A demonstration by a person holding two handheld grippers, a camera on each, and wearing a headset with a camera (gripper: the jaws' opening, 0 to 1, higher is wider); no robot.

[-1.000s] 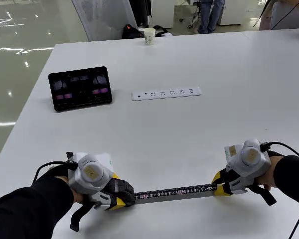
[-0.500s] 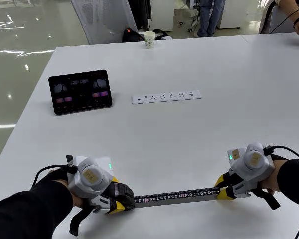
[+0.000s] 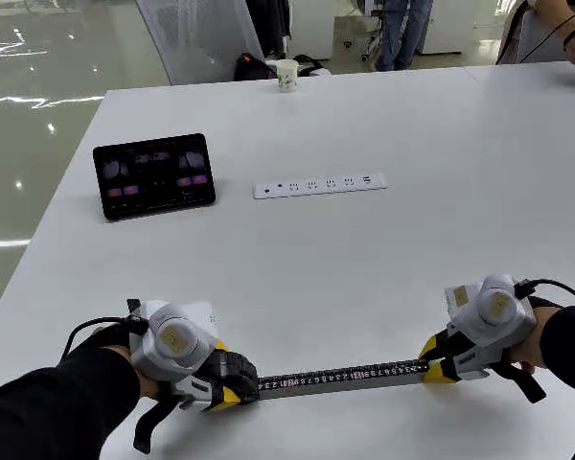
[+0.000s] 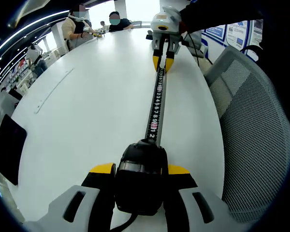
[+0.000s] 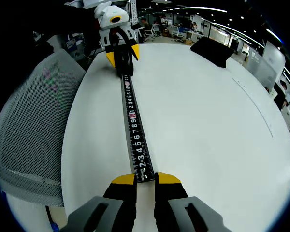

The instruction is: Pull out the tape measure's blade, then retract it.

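Note:
A black tape measure case lies near the table's front edge, and my left gripper is shut on it. Its dark numbered blade runs flat along the white table to the right. My right gripper is shut on the blade's end. In the left gripper view the right gripper stands at the far end of the blade. In the right gripper view the left gripper holds the case at the far end.
A dark tablet stands at the left of the table. A white power strip lies in the middle, and a paper cup sits at the far edge. A grey mesh chair stands beside the table. People stand beyond it.
My right gripper has moved further right with the blade's end, so more blade is drawn out. The left gripper and case have held still. The head camera tilted slightly.

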